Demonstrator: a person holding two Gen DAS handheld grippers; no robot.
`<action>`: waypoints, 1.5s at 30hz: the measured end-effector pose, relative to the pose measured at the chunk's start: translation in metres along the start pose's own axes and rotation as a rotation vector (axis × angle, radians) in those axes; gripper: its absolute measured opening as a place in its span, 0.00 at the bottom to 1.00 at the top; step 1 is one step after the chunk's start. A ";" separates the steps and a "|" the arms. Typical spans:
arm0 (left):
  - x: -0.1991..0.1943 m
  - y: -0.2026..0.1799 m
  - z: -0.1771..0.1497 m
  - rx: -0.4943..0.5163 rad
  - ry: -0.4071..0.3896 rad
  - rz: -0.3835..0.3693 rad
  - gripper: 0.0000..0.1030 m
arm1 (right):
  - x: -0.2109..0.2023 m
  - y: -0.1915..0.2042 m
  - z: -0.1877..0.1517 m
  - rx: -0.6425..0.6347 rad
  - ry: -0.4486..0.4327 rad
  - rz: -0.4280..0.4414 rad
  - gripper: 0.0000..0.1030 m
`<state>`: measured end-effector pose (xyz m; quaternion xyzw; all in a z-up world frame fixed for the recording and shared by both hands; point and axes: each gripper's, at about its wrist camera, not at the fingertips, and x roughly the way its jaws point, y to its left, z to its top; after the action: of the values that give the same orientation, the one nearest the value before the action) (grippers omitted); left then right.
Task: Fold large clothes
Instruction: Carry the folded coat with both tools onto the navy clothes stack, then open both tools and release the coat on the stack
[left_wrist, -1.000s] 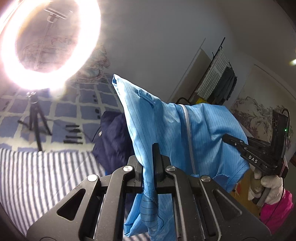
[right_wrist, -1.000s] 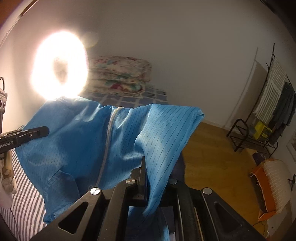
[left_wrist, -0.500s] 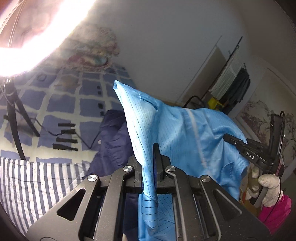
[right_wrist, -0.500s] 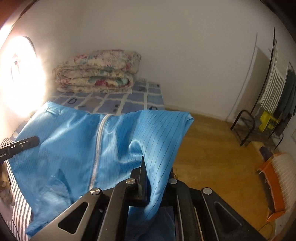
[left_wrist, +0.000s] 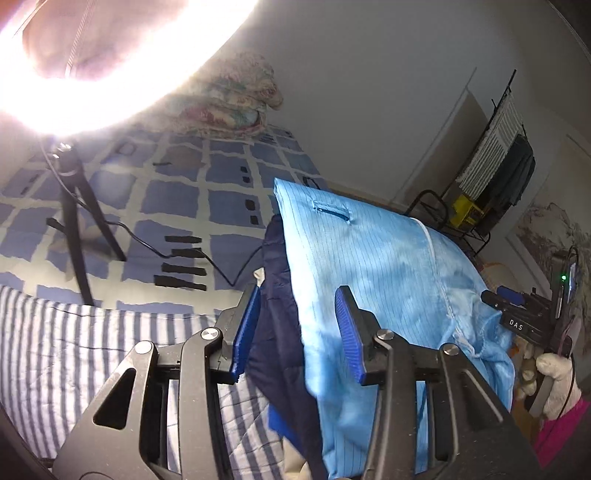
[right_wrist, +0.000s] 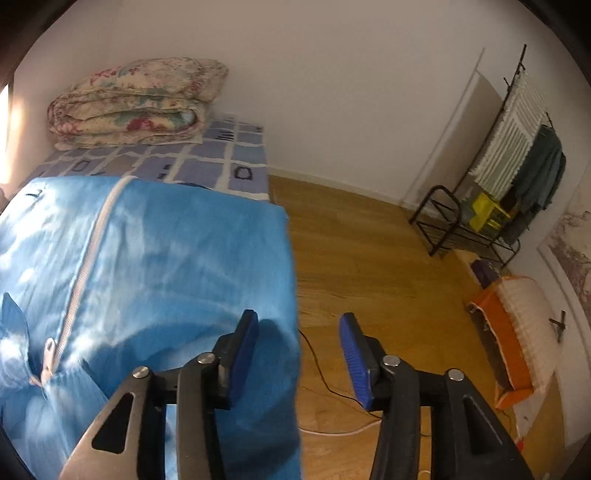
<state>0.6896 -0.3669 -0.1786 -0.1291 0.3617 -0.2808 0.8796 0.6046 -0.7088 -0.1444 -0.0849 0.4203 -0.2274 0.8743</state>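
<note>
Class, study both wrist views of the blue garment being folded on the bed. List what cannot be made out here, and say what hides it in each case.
- Left wrist view: the ring light glare washes out the wall and bedding behind it.
- Left wrist view: the dark blue garment is mostly covered by the light blue garment.
- Right wrist view: the light blue garment's lower part runs off the frame's bottom edge.
- Right wrist view: items on the black rack are too small to identify.

Blown-out glare from a ring light (left_wrist: 92, 66) at eleven o'clock in the left wrist view, washing haze over the bedspread (left_wrist: 207, 192) below. Dimmer, evenly lit right wrist view; motion blur on the blue garment (right_wrist: 155, 266). Strong fisheye bending, dark vignetted corners.
</note>
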 end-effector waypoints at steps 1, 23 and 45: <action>-0.005 -0.001 -0.001 0.010 -0.004 0.001 0.41 | -0.002 -0.002 -0.004 -0.003 0.009 -0.001 0.46; -0.192 -0.022 -0.045 0.120 -0.077 0.009 0.41 | -0.148 -0.044 -0.094 0.134 -0.045 0.043 0.45; -0.529 -0.087 -0.132 0.281 -0.244 -0.002 0.42 | -0.488 0.030 -0.183 0.063 -0.306 0.200 0.56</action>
<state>0.2538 -0.1298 0.0635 -0.0381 0.2093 -0.3116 0.9261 0.2071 -0.4458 0.0698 -0.0492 0.2816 -0.1369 0.9484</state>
